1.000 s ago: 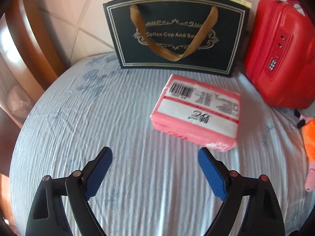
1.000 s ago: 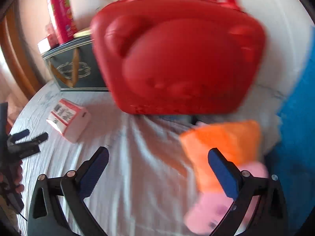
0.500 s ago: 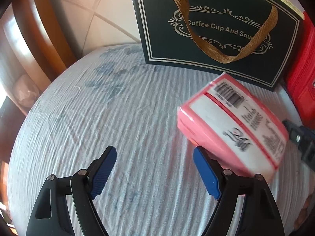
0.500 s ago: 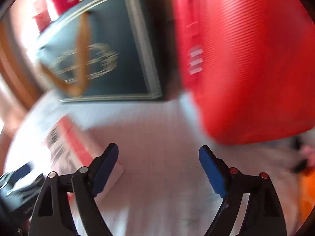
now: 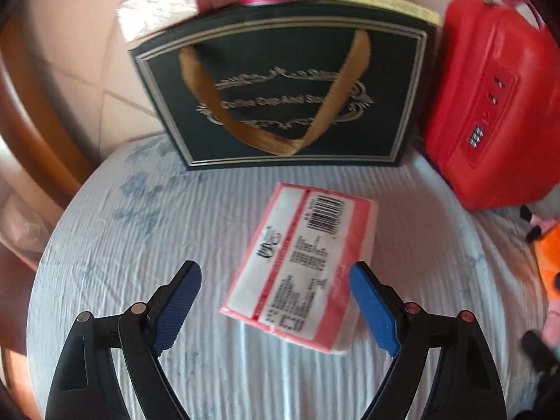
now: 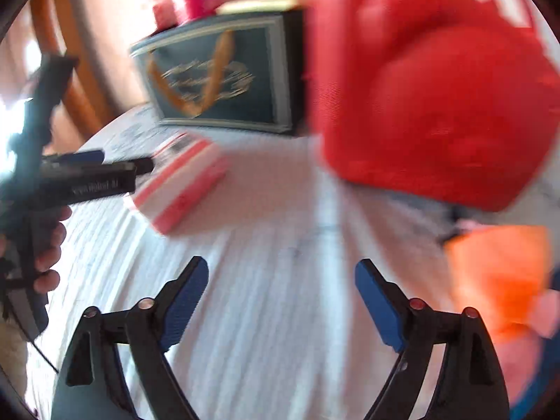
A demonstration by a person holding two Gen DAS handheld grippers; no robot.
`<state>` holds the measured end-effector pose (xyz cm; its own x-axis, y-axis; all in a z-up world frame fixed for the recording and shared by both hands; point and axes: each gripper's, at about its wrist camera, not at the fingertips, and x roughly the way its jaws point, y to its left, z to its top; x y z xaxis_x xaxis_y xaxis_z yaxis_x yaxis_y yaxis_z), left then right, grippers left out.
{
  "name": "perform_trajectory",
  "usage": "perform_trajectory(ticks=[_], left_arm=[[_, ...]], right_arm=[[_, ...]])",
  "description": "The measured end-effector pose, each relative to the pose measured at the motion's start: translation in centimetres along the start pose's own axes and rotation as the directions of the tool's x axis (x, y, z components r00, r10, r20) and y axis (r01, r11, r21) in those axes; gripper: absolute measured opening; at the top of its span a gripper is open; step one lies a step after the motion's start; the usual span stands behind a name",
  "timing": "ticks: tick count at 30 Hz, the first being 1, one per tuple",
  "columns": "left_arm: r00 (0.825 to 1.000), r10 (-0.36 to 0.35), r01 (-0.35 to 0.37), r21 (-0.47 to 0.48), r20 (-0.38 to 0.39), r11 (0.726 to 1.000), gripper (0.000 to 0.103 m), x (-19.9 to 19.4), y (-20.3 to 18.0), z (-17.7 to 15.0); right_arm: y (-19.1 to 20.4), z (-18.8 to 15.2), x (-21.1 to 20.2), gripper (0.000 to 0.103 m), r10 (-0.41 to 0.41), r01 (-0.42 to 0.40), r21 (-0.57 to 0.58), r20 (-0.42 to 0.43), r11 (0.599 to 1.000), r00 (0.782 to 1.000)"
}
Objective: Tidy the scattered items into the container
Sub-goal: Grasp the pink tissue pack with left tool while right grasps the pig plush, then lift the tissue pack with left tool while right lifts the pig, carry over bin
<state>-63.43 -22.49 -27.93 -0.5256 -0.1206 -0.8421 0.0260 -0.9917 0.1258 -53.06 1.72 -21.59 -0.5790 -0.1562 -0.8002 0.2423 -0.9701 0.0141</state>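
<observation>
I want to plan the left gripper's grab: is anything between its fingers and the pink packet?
Nothing visible. The left gripper is opening its jaws, and the pink packet lies flat on the bedsheet just ahead, its near end already between the fingertips, untouched.

The dark green paper gift bag [image 5: 280, 94] carries gold lettering inside an ornate gold scroll frame on its front, reading "Coffee Cup And Sa", where a brown ribbon handle covers the rest. In front of that bag lies a pink packet [image 5: 304, 262] with a white label: a black barcode sits at the end nearest the bag, a small logo and blocks of fine print below it are too blurred to read. To the right of the bag, the red case [image 5: 490, 105] shows a combination dial, digits illegible.
</observation>
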Motion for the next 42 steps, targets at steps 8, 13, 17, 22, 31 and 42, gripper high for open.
perform_trajectory(ticks=[8, 13, 17, 22, 31, 42], left_arm=[[0.997, 0.024, -0.019, 0.065, -0.073, 0.998, 0.099, 3.5, -2.3, 0.7], [0.998, 0.041, -0.039, 0.048, -0.050, 0.998, 0.096, 3.8, -2.6, 0.2], [0.999, 0.013, -0.012, 0.013, -0.040, 1.000, 0.092, 2.9, -2.3, -0.5], [1.000, 0.021, -0.021, 0.008, 0.022, 1.000, 0.092, -0.7, -2.2, -2.1], [0.983, -0.035, 0.035, 0.003, 0.183, 0.999, 0.092, -12.4, -1.3, -4.1], [0.910, -0.155, 0.119, 0.116, 0.385, 0.986, 0.092, -30.8, -4.1, -8.1]], right_arm=[[-10.8, -1.0, -1.0, 0.103, -0.382, 0.398, 0.082, -0.160, 0.914, 0.910], [-13.7, -2.7, 2.1, 0.103, -0.343, 0.378, 0.109, -0.249, 0.919, 0.906], [-14.3, -2.9, 3.3, 0.100, -0.320, 0.361, 0.125, -0.263, 0.924, 0.910], [-13.9, -3.0, 1.0, 0.078, -0.282, 0.318, 0.152, -0.219, 0.936, 0.934], [-9.6, -2.5, -9.7, 0.076, -0.202, 0.206, 0.176, -0.043, 0.963, 0.978], [-4.5, -4.0, -35.0, 0.076, -0.201, 0.140, 0.220, 0.291, 0.965, 0.935]])
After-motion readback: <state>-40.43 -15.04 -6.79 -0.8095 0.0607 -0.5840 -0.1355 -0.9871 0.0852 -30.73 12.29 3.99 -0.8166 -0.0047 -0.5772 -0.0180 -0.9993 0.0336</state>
